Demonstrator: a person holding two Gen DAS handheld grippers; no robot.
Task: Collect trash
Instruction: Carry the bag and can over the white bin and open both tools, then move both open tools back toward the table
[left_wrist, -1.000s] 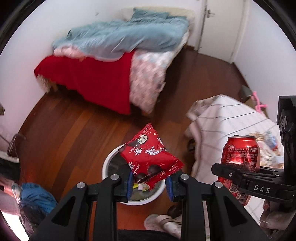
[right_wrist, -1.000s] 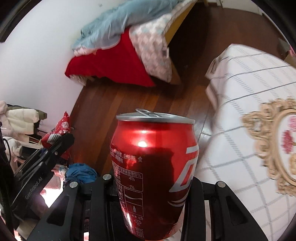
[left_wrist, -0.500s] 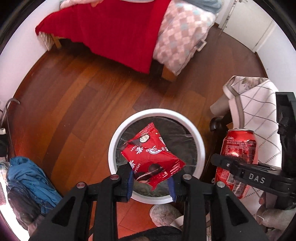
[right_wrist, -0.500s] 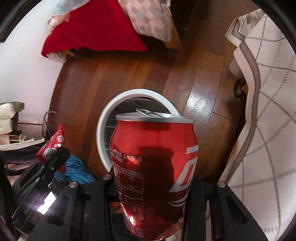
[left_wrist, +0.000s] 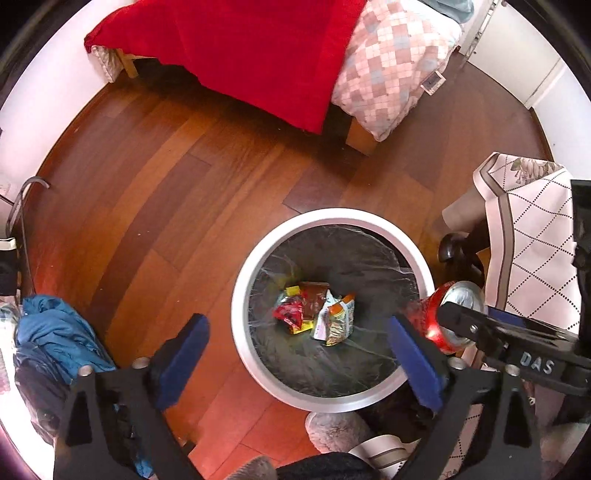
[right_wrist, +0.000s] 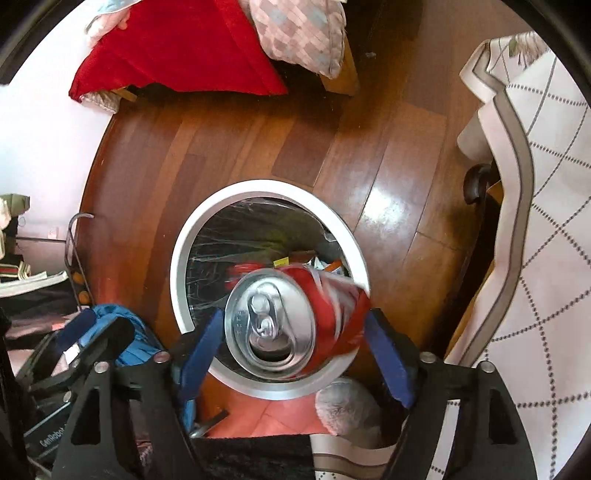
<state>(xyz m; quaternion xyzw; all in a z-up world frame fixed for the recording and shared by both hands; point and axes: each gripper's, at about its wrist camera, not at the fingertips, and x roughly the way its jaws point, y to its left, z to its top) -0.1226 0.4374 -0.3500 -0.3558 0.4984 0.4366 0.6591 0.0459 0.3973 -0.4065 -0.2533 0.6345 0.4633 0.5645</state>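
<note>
My left tongs (left_wrist: 295, 354) hang spread wide over the white bin (left_wrist: 243, 295), nothing between the blue pads (left_wrist: 181, 354). Down on the black liner at the bin's bottom lies the red snack packet (left_wrist: 290, 314), touching a few other wrappers (left_wrist: 334, 321) beside it.

My right tongs (right_wrist: 295, 343) are parted too, pads on either side of the red cola can (right_wrist: 295, 321) but no longer pressing it as far as I can see; the can is tipped with its silver top toward the camera, blurred, over the near right part of the bin's rim (right_wrist: 177, 258). From the left camera the can (left_wrist: 450, 314) sits just past the bin's right edge.

The bin stands on the wooden floor (left_wrist: 166, 184), with the bed's red blanket (left_wrist: 251, 55) well beyond it and a blue cloth (left_wrist: 55, 328) heaped at the floor's left edge.
</note>
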